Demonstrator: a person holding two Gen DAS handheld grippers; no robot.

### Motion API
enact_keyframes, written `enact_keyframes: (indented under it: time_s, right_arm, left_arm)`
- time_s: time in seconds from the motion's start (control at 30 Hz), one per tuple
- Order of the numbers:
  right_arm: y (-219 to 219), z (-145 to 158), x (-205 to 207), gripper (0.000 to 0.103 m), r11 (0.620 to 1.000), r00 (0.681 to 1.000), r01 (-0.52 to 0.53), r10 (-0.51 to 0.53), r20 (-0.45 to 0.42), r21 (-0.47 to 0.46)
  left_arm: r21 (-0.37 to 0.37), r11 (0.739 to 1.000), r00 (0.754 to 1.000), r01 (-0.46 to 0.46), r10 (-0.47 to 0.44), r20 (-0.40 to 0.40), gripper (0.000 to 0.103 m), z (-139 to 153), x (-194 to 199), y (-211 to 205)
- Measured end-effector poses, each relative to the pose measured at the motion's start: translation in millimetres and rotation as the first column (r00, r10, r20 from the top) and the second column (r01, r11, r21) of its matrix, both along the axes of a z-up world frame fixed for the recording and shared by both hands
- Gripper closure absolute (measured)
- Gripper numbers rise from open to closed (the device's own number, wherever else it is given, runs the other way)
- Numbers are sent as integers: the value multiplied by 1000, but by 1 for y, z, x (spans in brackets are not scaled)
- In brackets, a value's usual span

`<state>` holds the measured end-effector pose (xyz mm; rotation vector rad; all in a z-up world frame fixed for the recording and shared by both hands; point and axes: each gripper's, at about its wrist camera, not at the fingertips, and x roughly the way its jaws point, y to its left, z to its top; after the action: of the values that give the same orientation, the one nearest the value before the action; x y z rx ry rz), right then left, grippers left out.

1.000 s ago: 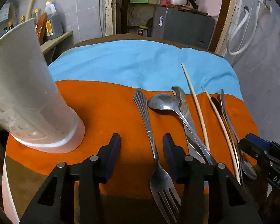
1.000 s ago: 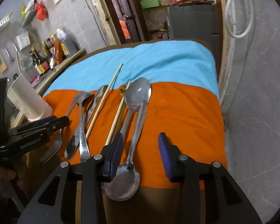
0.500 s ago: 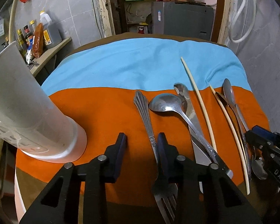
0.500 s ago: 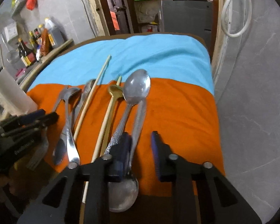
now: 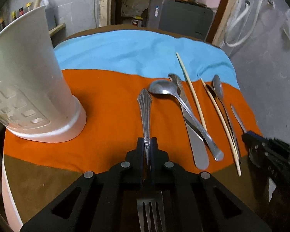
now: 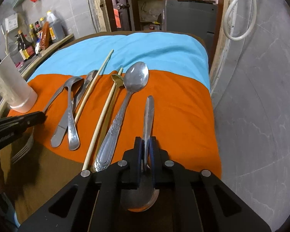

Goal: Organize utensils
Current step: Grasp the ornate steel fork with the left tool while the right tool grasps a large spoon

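My left gripper (image 5: 147, 145) is shut on a steel fork (image 5: 145, 114); its handle points away and its tines show beneath the jaws. My right gripper (image 6: 146, 147) is shut on a steel spoon (image 6: 148, 114), handle pointing away, bowl under the jaws. A white plastic utensil holder (image 5: 27, 89) stands upright at the left on the orange cloth; it also shows in the right wrist view (image 6: 11, 87). Between the grippers lie a spoon (image 5: 176, 100), a knife (image 5: 195, 141), two chopsticks (image 5: 193, 94), and a patterned spoon (image 6: 125, 104).
The table carries an orange cloth (image 5: 106, 106) in front and a blue cloth (image 5: 129, 52) behind. Bottles (image 6: 38, 34) stand on a shelf at the left. A grey wall (image 6: 261, 96) is close on the right. A grey cabinet (image 5: 179, 17) stands behind the table.
Both grippers have closed: the left onto the fork's handle, the right onto the spoon's handle. Both utensils now sit pinched between the jaws.
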<state>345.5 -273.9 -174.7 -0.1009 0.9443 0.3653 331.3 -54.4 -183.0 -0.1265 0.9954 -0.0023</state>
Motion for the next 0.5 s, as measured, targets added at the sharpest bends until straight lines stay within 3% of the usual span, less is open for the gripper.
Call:
enact_keyframes:
  time_s: [0.07,0.2,0.5]
  right_arm:
    - [2,1,4,95,1000,1000,-1,1,-13,-2]
    - [8,2,10,79,1000,999,-7,7,-31,12]
    - [13,-3,11,90,999,998,46,-46,43,4]
  left_arm:
    - [17,1000,1000,8,-8,-19,99,0,5,-5]
    - [31,999,999,16,-14,-44,97,-2,12,-10]
    - [85,996,999,34,-32,-19,98,-7,10,-16]
